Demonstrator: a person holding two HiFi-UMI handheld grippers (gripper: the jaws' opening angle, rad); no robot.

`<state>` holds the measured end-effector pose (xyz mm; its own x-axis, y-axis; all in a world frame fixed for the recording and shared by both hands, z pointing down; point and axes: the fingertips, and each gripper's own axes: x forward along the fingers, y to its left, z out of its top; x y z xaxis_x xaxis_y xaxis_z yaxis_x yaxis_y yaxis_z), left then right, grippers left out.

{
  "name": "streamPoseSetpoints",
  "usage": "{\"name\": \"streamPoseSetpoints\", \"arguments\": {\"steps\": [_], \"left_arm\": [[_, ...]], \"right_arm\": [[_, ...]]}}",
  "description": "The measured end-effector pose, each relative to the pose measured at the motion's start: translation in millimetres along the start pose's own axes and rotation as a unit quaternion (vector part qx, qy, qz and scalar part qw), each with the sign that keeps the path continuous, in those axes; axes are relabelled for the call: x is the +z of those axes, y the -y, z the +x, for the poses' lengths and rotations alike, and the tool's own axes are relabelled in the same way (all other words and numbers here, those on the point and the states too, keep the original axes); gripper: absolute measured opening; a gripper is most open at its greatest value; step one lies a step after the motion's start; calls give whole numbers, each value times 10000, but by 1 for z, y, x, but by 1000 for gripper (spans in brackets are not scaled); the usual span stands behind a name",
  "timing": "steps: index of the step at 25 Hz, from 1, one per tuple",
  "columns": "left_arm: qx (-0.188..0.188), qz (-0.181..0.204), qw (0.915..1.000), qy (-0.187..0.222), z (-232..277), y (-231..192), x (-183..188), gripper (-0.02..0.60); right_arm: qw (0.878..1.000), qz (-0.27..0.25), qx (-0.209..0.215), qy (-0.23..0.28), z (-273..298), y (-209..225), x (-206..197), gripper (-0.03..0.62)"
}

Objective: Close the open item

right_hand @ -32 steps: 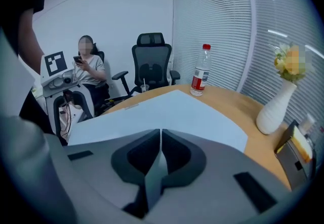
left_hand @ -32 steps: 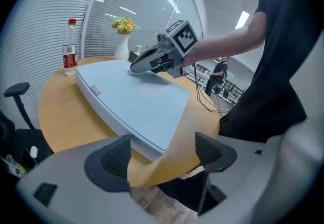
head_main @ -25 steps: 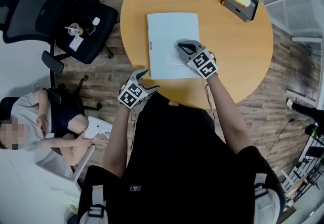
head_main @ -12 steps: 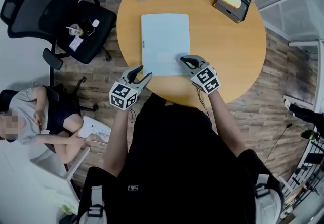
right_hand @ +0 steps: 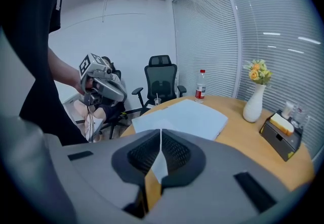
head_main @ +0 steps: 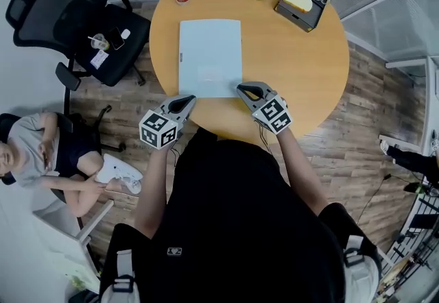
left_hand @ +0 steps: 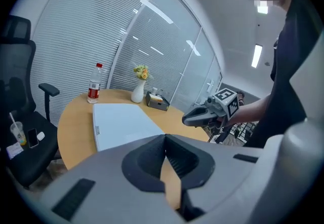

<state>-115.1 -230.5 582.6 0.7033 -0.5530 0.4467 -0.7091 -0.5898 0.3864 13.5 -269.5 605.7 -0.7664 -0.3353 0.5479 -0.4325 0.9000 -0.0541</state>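
Apparently shut already: folder (head_main: pixel 209 58) is lying flat on the table (head_main: pixel 302 68), upper centre of frame. Left gripper (head_main: pixel 185 100) has just been closing on nothing; right gripper (head_main: pixel 243 88) is sitting pressed together, empty. I'm judging the cover light, slick and springy, best pressed at its right edge.

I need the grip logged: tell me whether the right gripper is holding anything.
No: the right gripper has its jaws shut together with nothing between them in its own view.
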Motion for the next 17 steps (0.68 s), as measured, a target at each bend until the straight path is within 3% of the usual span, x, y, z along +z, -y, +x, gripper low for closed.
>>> {"name": "streamPoseSetpoints", "arguments": {"steps": [17], "left_arm": [[204, 16, 9996, 214, 12, 56, 8, 6]], "right_arm": [[9994, -160, 253, 157, -42, -9, -23, 9]]}}
